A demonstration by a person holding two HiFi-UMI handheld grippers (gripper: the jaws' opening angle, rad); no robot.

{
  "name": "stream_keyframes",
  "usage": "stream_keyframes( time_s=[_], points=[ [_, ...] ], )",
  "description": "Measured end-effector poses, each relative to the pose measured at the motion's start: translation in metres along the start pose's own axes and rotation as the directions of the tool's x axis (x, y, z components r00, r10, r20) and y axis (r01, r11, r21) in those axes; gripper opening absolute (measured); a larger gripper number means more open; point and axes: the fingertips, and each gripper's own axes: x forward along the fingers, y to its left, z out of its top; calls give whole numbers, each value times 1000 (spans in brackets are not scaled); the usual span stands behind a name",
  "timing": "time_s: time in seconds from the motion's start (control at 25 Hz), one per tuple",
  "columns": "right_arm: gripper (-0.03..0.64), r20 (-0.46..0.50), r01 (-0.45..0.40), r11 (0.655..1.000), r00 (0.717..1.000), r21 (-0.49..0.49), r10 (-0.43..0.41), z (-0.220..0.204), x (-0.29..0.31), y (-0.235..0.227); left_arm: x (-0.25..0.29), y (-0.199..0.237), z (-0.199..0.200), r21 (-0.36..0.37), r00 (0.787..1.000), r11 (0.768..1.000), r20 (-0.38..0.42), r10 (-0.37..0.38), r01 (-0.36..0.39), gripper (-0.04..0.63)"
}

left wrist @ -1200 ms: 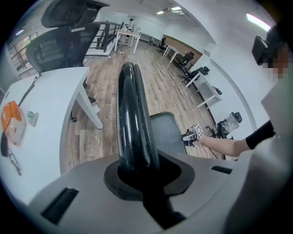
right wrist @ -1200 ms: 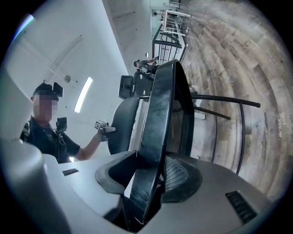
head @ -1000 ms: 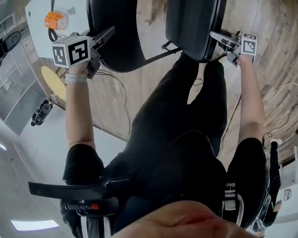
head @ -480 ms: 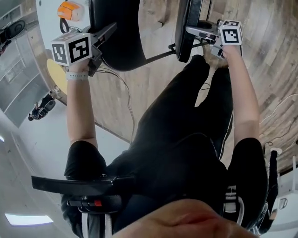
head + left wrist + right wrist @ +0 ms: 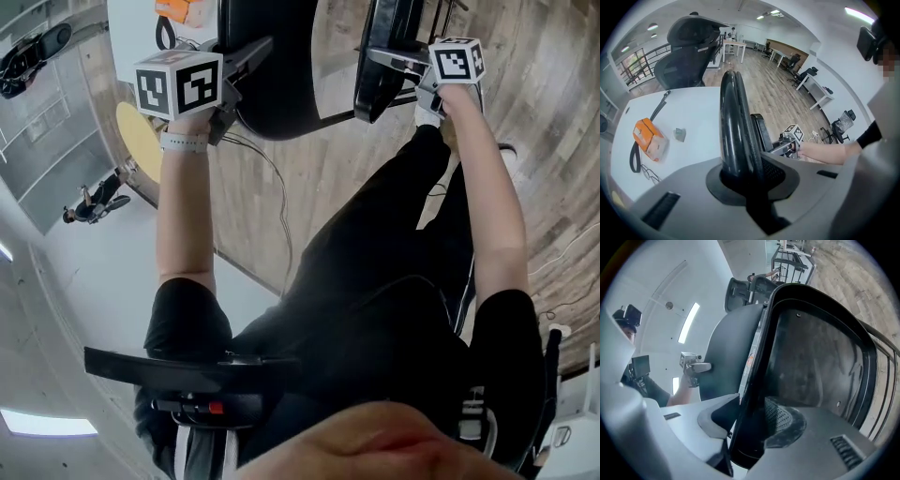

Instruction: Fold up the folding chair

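Note:
The folding chair's black backrest [image 5: 272,89] stands upright, and its seat [image 5: 382,56] is tipped up edge-on a short way to its right. My left gripper [image 5: 255,54] is shut on the backrest's rim [image 5: 733,117], which fills the gap between its jaws. My right gripper [image 5: 377,56] holds the seat's rim [image 5: 754,394]; its jaws have just been opening, with the rim still between them and the pads against it. The seat's underside [image 5: 815,366] faces the right gripper view. That view also has the backrest [image 5: 729,357] and the left gripper [image 5: 696,366] beyond it.
A white table [image 5: 689,112] behind the chair carries an orange box [image 5: 647,137] with a black strap. An office chair [image 5: 689,42] stands past the table. The person's dark-clothed legs [image 5: 375,244] are just in front of the chair on the wood floor [image 5: 553,141]. A cable [image 5: 272,187] trails there.
My right gripper has moved left with the seat, which swung from broad-on to edge-on and closer to the backrest. The left gripper stays on the backrest and has shifted a little.

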Motion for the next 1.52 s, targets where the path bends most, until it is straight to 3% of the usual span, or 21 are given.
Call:
stream_keyframes(
  time_s=[0.24, 0.4, 1.04, 1.16, 1.24, 1.32, 1.4, 1.52],
  points=[
    [160, 62, 45, 999, 997, 26, -47, 10, 41, -10, 1, 5, -1, 19, 1000, 999, -11, 28, -27, 57],
    [161, 86, 61, 997, 994, 55, -66, 11, 66, -14, -4, 23, -7, -13, 999, 999, 0, 43, -43, 57],
    [166, 136, 68, 993, 987, 98, -81, 18, 92, -23, -7, 64, -9, -31, 999, 999, 27, 40, -39, 66],
    [169, 142, 71, 994, 987, 79, -82, 17, 93, -22, -7, 63, -11, -15, 999, 999, 26, 46, -46, 81],
    [170, 124, 72, 997, 989, 41, -77, 13, 93, -19, -9, 62, -15, -3, 997, 998, 34, 65, -65, 140],
    [232, 123, 106, 994, 987, 10, -106, 14, 84, -23, -14, 67, -14, 1, 993, 995, 70, 100, -100, 182],
    [241, 144, 149, 989, 978, 2, -148, 20, 67, -29, -27, 73, -9, -15, 980, 989, 132, 147, -147, 190],
    [241, 177, 217, 975, 963, -45, -206, 30, 32, -27, -62, 73, 6, -22, 939, 969, 242, 243, -245, 190]
  ],
)
